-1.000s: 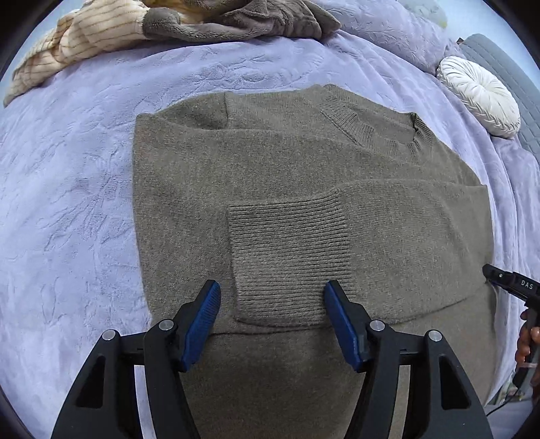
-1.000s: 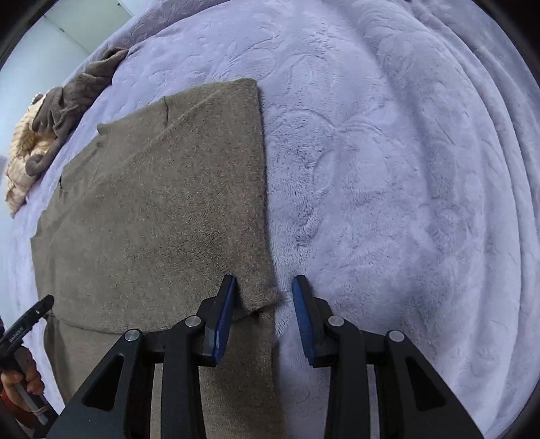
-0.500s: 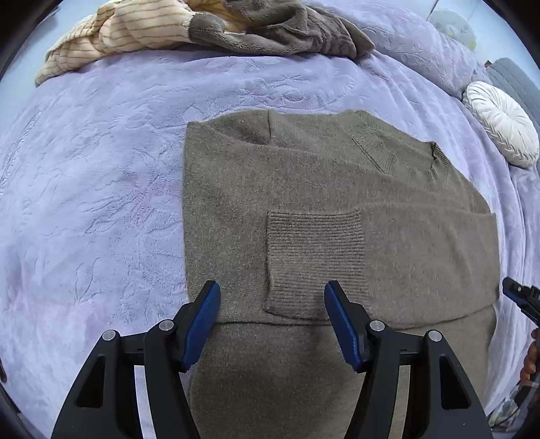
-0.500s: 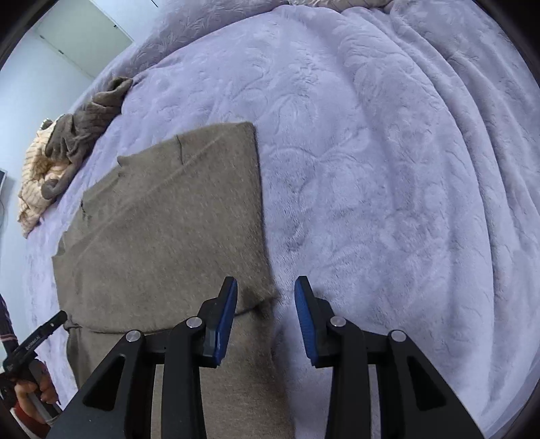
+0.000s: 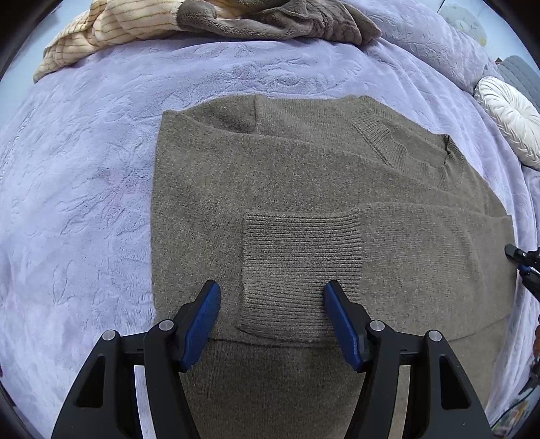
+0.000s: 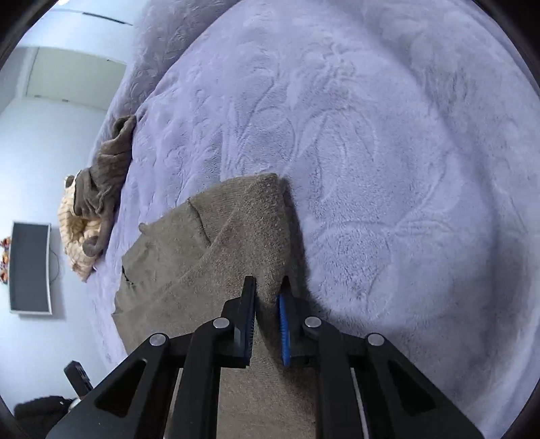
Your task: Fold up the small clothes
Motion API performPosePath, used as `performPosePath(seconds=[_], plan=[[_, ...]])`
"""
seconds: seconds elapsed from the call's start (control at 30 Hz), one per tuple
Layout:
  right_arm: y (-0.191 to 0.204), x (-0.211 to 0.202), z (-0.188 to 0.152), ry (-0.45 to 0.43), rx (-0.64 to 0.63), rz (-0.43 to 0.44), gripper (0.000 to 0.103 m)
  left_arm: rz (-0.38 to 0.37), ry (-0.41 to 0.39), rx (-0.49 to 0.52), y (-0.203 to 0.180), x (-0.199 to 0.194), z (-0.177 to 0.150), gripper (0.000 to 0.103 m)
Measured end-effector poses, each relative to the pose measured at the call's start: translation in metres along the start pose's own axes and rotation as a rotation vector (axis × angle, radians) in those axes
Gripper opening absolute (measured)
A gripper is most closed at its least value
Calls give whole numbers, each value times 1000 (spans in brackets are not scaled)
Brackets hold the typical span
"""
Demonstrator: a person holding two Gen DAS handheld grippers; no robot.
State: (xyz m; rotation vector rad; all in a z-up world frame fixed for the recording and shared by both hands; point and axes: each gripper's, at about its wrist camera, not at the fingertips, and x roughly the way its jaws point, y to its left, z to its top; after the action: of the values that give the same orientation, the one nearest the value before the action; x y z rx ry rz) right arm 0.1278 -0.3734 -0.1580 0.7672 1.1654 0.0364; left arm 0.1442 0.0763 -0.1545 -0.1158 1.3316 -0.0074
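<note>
Bedspread (image 5: 84, 202): you have a lilac embossed cover under everything; it fills the right wrist view from 12 round to 5 o'clock.
Clothes heap (image 5: 209, 20): at 12 o'clock in your left wrist view, a cream striped piece tangled with a grey plush one, well apart from the sweater.
Sweater (image 5: 303, 175): your olive knit lies flat mid-frame, neckline toward 1 o'clock, one sleeve folded across the body.
Ribbed cuff (image 5: 300, 260): it rests on the sweater's front, just ahead of your left tool.
Left gripper (image 5: 271, 317): your jaws stand apart over the cuff, one blue pad on each side, pressing on nothing.
Round cushion (image 5: 509, 118): white and pleated, at 2 o'clock near the bed's edge.
Right gripper (image 6: 266, 304): your jaws have just been closing and now pinch the sweater's side edge, the knit bunched between the pads and raised off the cover.
Wall screen (image 6: 30, 266): dark panel at 9 o'clock in the right wrist view.
</note>
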Motion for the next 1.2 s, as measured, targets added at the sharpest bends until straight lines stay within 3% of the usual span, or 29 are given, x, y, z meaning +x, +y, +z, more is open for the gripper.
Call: performPosePath(seconds=[0.07, 0.1, 0.4, 0.67, 0.87, 1.2], plan=[[5, 4, 2, -1, -51, -88, 11, 6, 1, 12, -2, 2, 1, 65], [4, 9, 4, 0, -82, -174, 11, 13, 2, 16, -3, 2, 1, 66], [14, -10, -13, -7, -143, -240, 14, 30, 24, 18, -8, -3, 2, 65], [12, -42, -61, 25, -135, -228, 16, 29, 34, 39, -16, -22, -10, 65], [4, -56, -100, 74, -111, -196, 34, 32, 45, 72, -26, -39, -25, 65], [11, -63, -135, 151, -109, -152, 41, 24, 109, 90, -52, -59, -69, 66]])
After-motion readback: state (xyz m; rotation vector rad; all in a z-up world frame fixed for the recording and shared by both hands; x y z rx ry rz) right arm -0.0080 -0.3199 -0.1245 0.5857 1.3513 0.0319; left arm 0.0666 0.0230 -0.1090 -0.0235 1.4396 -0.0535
